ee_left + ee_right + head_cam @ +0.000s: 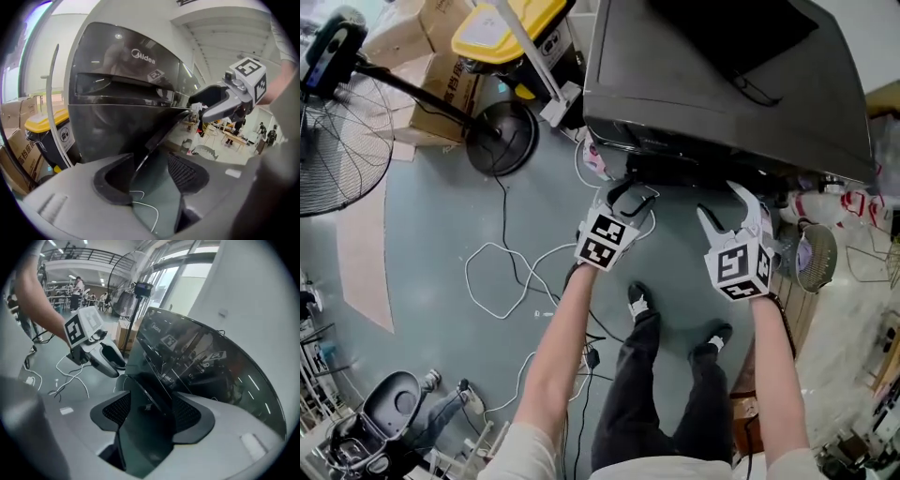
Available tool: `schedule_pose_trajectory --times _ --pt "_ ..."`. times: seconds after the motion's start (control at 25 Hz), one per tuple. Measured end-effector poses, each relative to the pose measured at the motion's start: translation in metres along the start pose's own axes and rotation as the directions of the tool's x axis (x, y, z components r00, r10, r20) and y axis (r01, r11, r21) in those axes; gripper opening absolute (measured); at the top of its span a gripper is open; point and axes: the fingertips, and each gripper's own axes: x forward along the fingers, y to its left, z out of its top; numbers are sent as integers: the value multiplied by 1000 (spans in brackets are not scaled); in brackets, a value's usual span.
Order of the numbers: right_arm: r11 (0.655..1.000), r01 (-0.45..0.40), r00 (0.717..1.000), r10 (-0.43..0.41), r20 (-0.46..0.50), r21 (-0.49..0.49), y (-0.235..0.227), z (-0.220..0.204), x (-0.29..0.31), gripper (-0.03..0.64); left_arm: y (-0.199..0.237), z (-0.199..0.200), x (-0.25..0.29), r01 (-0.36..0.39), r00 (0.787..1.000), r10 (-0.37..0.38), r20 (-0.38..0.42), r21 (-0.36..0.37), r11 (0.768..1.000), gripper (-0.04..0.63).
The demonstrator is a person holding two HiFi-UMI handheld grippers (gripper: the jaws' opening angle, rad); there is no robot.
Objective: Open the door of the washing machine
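Note:
The dark grey washing machine (722, 94) fills the top of the head view, and its glossy front (122, 79) fills both gripper views. A thin dark edge of its door (161, 136) runs out from the front and passes between my left gripper's (150, 168) jaws, which stand open and do not press on it. My right gripper (152, 411) is open too, with the same dark door edge (154, 397) between its pads (190, 416). In the head view the left gripper (630, 195) and the right gripper (719, 202) hang side by side just below the machine's front.
A standing fan (337, 112) with a round base (502, 136) stands at the left, beside a yellow-lidded bin (502, 28) and cardboard boxes (431, 56). White cables (502, 272) lie on the floor. The person's feet (639, 302) stand below the grippers. A fan guard (816, 258) lies at the right.

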Motion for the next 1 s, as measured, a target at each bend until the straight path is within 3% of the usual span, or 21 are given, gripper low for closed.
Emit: schedule_pose_trajectory --times 0.2,0.44,0.68,0.88,1.0 --pt "998 -42 998 39 -46 -54 -1 -13 15 259 -4 8 20 61 997 -58 -45 75 995 264" --pt "994 18 999 -22 37 106 5 -5 27 272 -6 5 43 134 988 -120 -95 151 979 264" --pt "996 41 998 -45 45 80 9 -4 28 271 -5 2 44 80 996 -79 -28 41 996 267" --pt "989 49 996 -59 69 137 10 -5 23 272 -9 -4 43 46 999 -46 -15 31 998 267" --pt "993 30 998 -36 56 119 21 -10 11 270 -24 -16 31 63 998 -63 -11 3 998 267"
